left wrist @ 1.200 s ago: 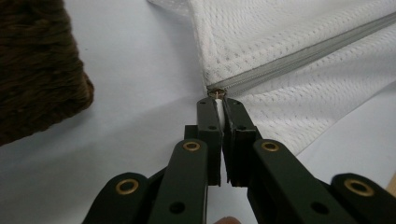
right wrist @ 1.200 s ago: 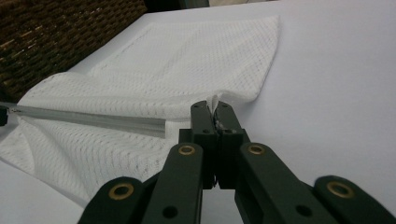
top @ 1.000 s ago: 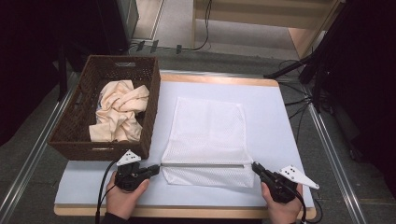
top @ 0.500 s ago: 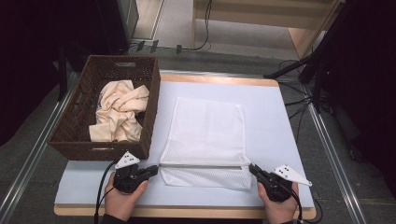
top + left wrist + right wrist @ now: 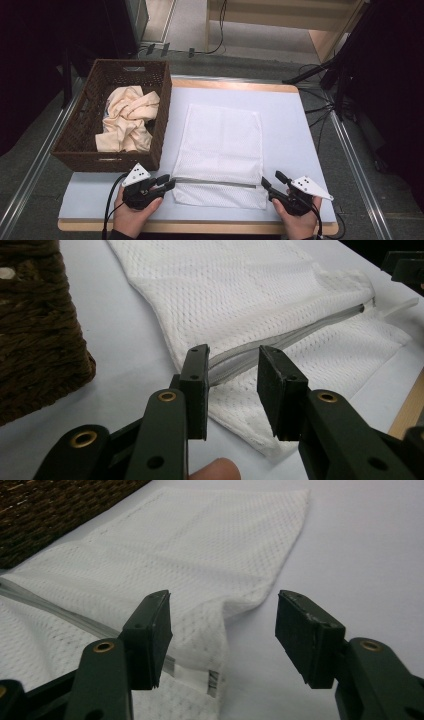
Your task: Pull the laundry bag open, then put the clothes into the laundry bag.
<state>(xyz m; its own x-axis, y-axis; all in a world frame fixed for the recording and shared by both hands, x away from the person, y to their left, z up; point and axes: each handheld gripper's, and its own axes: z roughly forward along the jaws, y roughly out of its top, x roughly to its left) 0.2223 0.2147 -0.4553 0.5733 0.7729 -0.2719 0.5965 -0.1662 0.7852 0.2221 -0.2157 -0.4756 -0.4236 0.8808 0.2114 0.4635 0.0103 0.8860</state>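
A white mesh bag (image 5: 222, 140) lies flat mid-table, its grey zipper (image 5: 215, 181) running across near the front edge. My left gripper (image 5: 167, 183) stands open at the bag's front left corner. In the left gripper view the left gripper (image 5: 232, 390) has the zipper (image 5: 300, 332) end just beyond the gap between its jaws, untouched. My right gripper (image 5: 271, 179) is open at the front right corner. In the right gripper view the right gripper (image 5: 222, 630) is spread wide over the bag's edge (image 5: 200, 550), near a small tag (image 5: 212, 677).
A dark wicker basket (image 5: 160, 125) sits at the table's left, holding a crumpled cream cloth (image 5: 127, 117). The basket's wall (image 5: 35, 325) stands close to the left gripper. Pale table surface (image 5: 295, 125) lies right of the bag. Cables run over the floor behind.
My right gripper has slid left and forward to the bag's front right corner. The left gripper has barely moved, and the bag lies as before.
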